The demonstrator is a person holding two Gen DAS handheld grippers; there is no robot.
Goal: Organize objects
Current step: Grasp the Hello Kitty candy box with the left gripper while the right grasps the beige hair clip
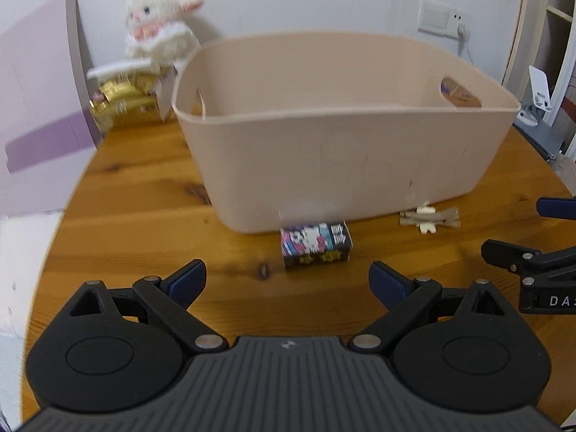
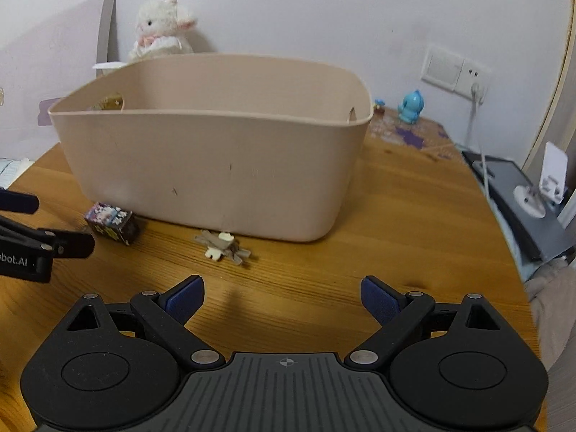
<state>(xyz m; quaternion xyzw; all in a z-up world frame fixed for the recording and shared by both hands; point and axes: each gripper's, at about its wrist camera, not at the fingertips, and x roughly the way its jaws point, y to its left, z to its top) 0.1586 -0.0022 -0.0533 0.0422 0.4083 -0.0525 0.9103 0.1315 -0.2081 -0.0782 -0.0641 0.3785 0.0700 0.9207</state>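
Both claws released, nothing held: left gripper [image 1: 288, 280] bottom center of left view, right gripper [image 2: 282, 297] bottom center of right view. 2 items on table [image 2: 414, 216], just beside bin: small printed box [image 1: 316, 244] mid-frame, hair clips [image 2: 224, 247] center. Pink bin [image 1: 342, 165] behind, contents hidden. Looks like pre-grasp; next pick 1 item, lift over rim, drop in

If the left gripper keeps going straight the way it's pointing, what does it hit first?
Most likely the small printed box, lying on the table almost dead ahead of the open left gripper. Just behind it stands the beige basket. Depth is hard to judge here.
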